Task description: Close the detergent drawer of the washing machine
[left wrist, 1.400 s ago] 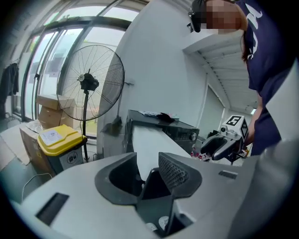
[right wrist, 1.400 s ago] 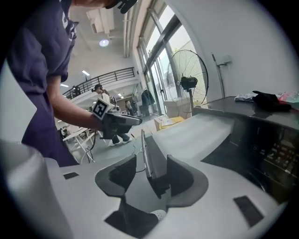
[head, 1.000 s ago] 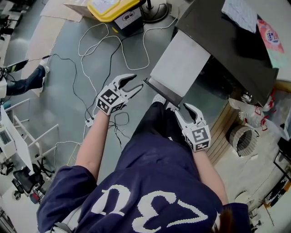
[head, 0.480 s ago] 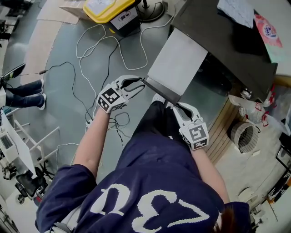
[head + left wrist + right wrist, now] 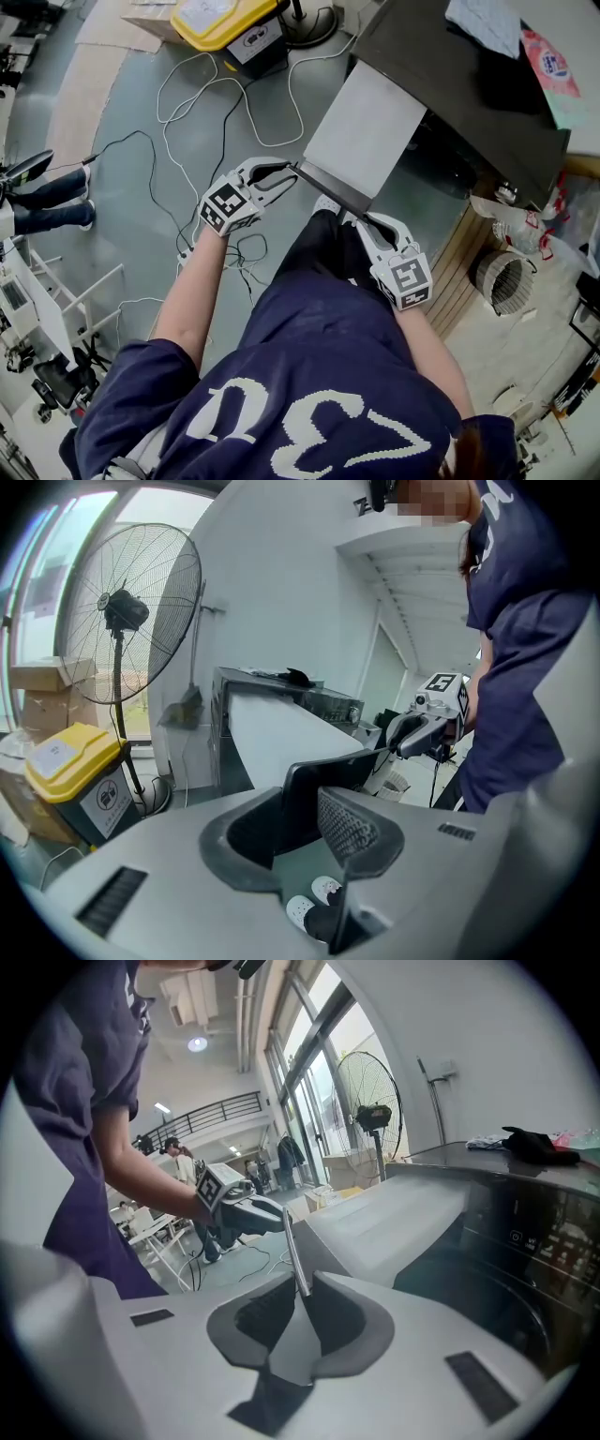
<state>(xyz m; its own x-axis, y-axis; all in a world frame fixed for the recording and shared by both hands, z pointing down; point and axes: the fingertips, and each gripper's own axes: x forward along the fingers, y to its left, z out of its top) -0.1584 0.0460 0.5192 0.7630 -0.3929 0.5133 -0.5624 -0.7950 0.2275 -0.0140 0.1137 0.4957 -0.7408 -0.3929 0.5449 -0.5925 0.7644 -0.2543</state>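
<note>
Both grippers grasp the pulled-out drawer (image 5: 370, 117).
The drawer juts far out of the washing machine (image 5: 469, 84). The left gripper (image 5: 284, 177) has just closed on the left corner of its front, and the right gripper (image 5: 377, 223) on the right end.

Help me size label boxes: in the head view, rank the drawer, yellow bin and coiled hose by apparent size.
1. Drawer, clearly largest.
2. Yellow bin, cropped by the top edge.
3. Coiled hose, barely smaller than the visible bin, so that order is unsure.
</note>
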